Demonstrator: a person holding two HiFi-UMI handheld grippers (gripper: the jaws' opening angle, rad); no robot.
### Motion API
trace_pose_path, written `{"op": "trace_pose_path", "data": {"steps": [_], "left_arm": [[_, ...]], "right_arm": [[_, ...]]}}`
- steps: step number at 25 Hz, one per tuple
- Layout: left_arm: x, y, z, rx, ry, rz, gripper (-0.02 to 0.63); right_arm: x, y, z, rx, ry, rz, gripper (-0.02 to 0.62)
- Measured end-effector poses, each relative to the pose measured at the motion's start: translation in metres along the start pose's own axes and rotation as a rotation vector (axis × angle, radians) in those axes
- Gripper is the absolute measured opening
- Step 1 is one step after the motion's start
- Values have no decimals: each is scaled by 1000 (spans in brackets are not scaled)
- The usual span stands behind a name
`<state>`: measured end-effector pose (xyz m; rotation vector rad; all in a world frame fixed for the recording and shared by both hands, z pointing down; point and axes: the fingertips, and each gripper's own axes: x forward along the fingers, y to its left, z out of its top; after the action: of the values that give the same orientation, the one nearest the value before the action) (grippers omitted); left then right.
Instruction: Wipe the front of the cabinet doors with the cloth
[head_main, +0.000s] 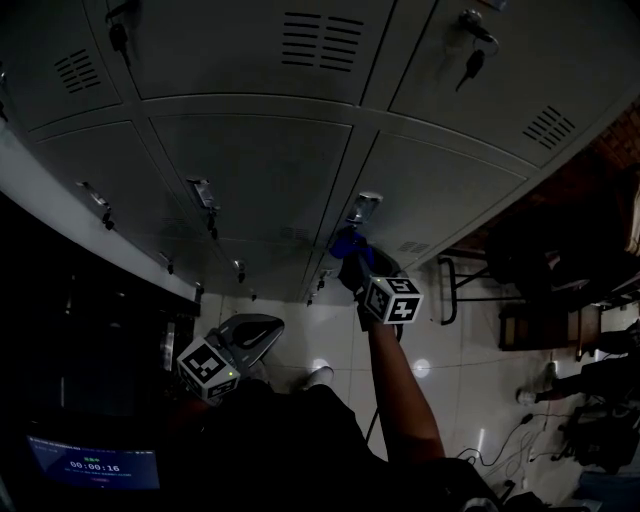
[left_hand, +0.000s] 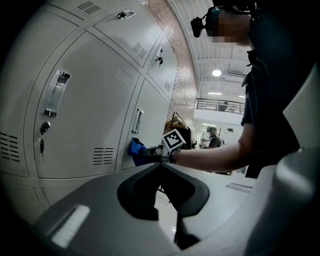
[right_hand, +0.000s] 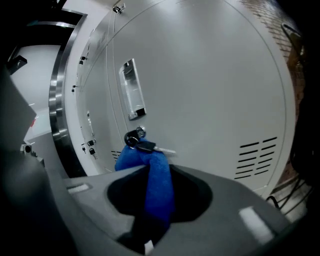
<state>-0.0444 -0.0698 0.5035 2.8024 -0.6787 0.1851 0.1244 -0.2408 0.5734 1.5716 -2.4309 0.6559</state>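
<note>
A blue cloth (right_hand: 159, 186) is clamped in my right gripper (right_hand: 156, 172), which is shut on it. The cloth's bunched end (head_main: 345, 241) presses on a grey locker door (right_hand: 210, 90) at its lock, just below the recessed handle (right_hand: 131, 90). A key (right_hand: 151, 146) sticks out of that lock, right against the cloth. In the left gripper view the cloth (left_hand: 135, 148) and right gripper (left_hand: 149, 155) touch the door under its handle (left_hand: 137, 121). My left gripper (left_hand: 162, 167) hangs low, away from the doors (head_main: 236, 345), jaws together and holding nothing.
Rows of grey locker doors (head_main: 250, 170) fill the wall, with keys hanging from other locks (head_main: 472, 62) and louvred vents (right_hand: 255, 157). A metal-framed bench (head_main: 470, 280) and cables (head_main: 510, 440) lie on the tiled floor to the right. People stand far off (left_hand: 214, 137).
</note>
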Motion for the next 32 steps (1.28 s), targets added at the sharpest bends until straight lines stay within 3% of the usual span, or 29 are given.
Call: {"op": "trace_pose_path", "data": {"steps": [22, 29, 32], "left_arm": [[58, -17, 4, 23, 25, -94, 2], [66, -23, 4, 30, 31, -111, 2], [69, -24, 4, 32, 33, -115, 2]], "right_arm": [[-89, -173, 2, 89, -57, -324, 83], [-105, -184, -1, 114, -82, -343, 83], [-112, -175, 3, 98, -109, -314, 83]]}}
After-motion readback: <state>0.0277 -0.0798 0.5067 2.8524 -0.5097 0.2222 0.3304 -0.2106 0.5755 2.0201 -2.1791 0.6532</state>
